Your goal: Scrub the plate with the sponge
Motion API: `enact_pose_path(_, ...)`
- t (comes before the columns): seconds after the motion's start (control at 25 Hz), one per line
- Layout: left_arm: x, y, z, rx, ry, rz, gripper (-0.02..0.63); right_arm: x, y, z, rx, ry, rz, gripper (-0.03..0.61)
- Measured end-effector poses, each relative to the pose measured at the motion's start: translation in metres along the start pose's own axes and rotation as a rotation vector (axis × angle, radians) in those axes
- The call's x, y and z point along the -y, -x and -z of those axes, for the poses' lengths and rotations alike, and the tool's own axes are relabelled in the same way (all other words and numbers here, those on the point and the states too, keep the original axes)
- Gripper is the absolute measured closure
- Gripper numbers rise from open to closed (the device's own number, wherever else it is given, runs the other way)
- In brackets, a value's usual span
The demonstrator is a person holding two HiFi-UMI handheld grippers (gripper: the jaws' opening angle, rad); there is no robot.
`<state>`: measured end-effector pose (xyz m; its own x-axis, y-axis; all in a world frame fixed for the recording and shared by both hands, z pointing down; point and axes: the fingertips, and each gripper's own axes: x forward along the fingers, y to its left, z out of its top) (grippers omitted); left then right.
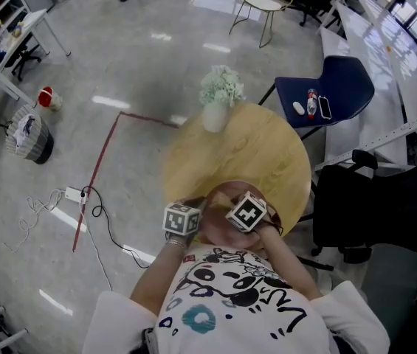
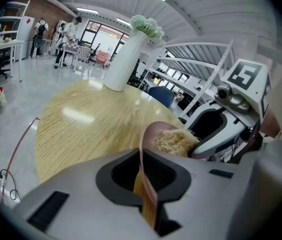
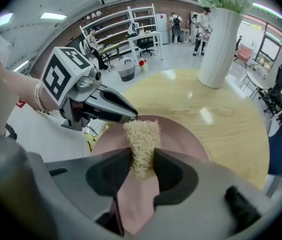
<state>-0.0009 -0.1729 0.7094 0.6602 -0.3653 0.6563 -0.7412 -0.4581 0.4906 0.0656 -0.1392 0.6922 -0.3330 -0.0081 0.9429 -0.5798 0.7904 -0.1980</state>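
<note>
Against plate [image 3: 180,136], sponge [image 3: 141,139] between right fingers [image 3: 171,170]

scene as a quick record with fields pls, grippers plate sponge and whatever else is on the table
left gripper: shut on rim of the pink plate
right gripper: shut on the fibrous sponge
sponge: against the plate's face
plate: at near edge of the round wooden table
also on table: white vase of pale flowers, far side

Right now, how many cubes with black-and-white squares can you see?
2. One cube rides on the left hand-held gripper, the other cube on the right hand-held gripper, both by the plate. None seems hidden.
</note>
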Motion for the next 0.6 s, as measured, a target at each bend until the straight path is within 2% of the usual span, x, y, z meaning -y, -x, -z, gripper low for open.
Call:
enact_pose_path(0.2,-0.002,-0.001,0.001,0.007,-0.021,-0.011,0.584,-0.011,-0.012,0.021,-0.098,0.062,-0.051,0.425)
enact_pose_path(0.44,-0.003,0.001,0.000,0.017,-0.033,-0.018,0.584,0.002,-0.012,0.014,-0.066,-0.004,-0.040,0.425)
enact_pose_path(0.6,-0.001,-0.001,0.000,0.022,-0.039,-0.024,0.584,0.021,-0.007,0.017,-0.048,-0.047,0.008,0.425)
